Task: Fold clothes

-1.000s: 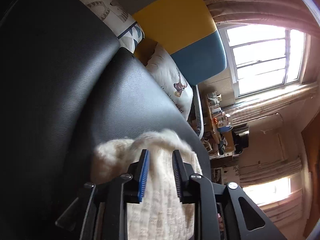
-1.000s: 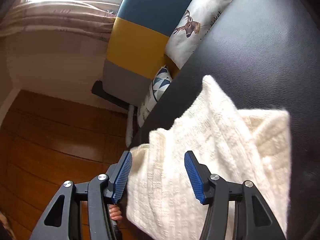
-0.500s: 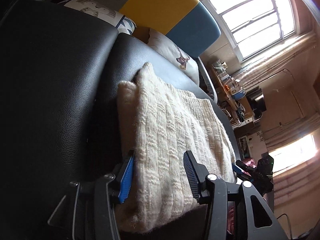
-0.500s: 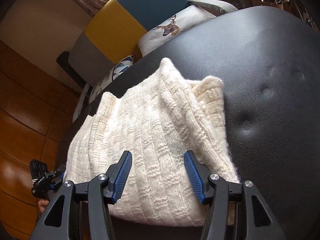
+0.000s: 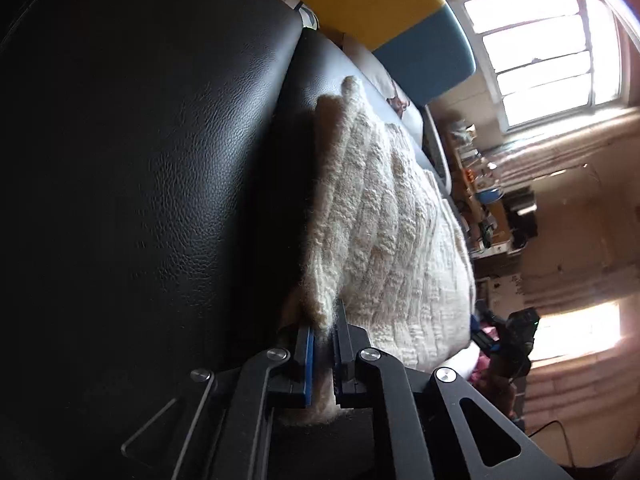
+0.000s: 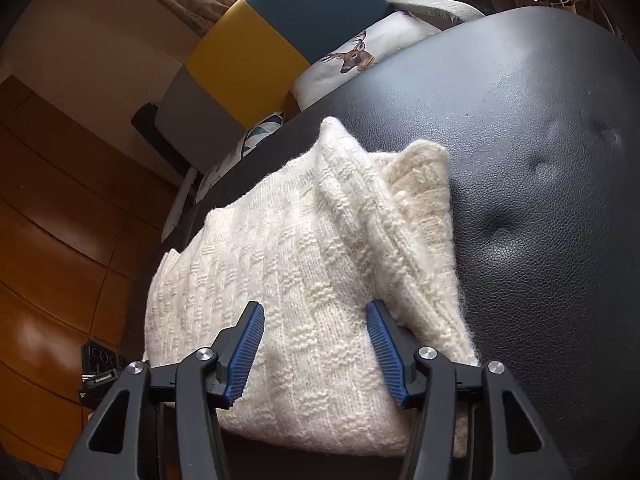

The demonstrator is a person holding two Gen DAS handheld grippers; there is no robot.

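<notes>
Cream knit sweater (image 6: 304, 264) lies folded on a black leather seat (image 6: 540, 160), bulk of it centre-frame in right wrist view, a ridge of cloth running up toward 12 o'clock and a second layer poking out at 1 o'clock. Right gripper (image 6: 316, 350) sits over the near edge of the sweater w/ jaws wide apart, blue ribbed pads (image 6: 246, 352) either side of the knit, not pinching it; whether the pads touch the cloth can't be told. Left gripper (image 5: 324, 344) has jaws drawn narrow, clamped on a corner of the sweater (image 5: 384, 232) at its near edge, a tuft of knit squeezed between the blue pads (image 5: 307, 360). In left wrist view the sweater stretches from the gripper up toward 12 o'clock, leather seat (image 5: 140, 160) filling 9 o'clock side. Behind the seat at 11–12 o'clock in right view: a chair back (image 6: 280, 40) in blue, yellow & grey blocks, deer-print cushion (image 6: 360, 56) just beside it. Window (image 5: 540, 52) at 2 o'clock in left view. Wood floor (image 6: 60, 240) at 9 o'clock in right view.
</notes>
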